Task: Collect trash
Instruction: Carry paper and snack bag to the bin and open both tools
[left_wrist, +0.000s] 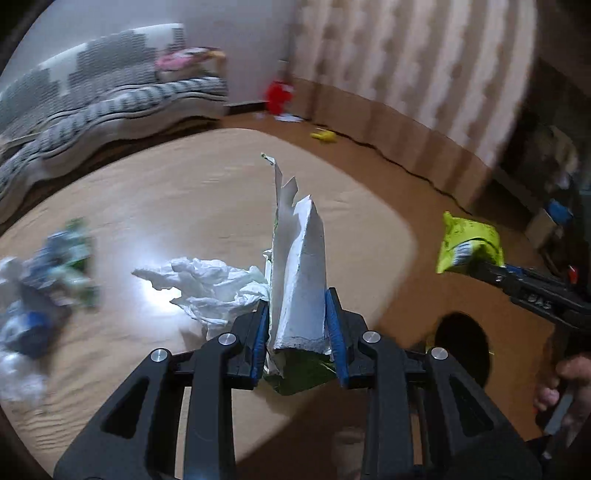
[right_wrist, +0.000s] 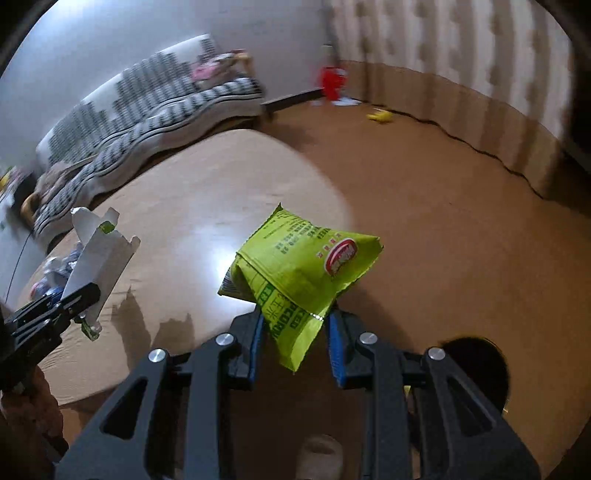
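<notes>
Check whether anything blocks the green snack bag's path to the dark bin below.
Nothing visible does. The right gripper holds the green snack bag in the air, and only bare floor shows between it and the dark bin.

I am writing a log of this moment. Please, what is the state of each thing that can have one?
left gripper: shut on white carton
white carton: torn, flattened, held up
right gripper: shut on green snack bag
green snack bag: crumpled, held up
white tissue: crumpled, lying on the table
</notes>
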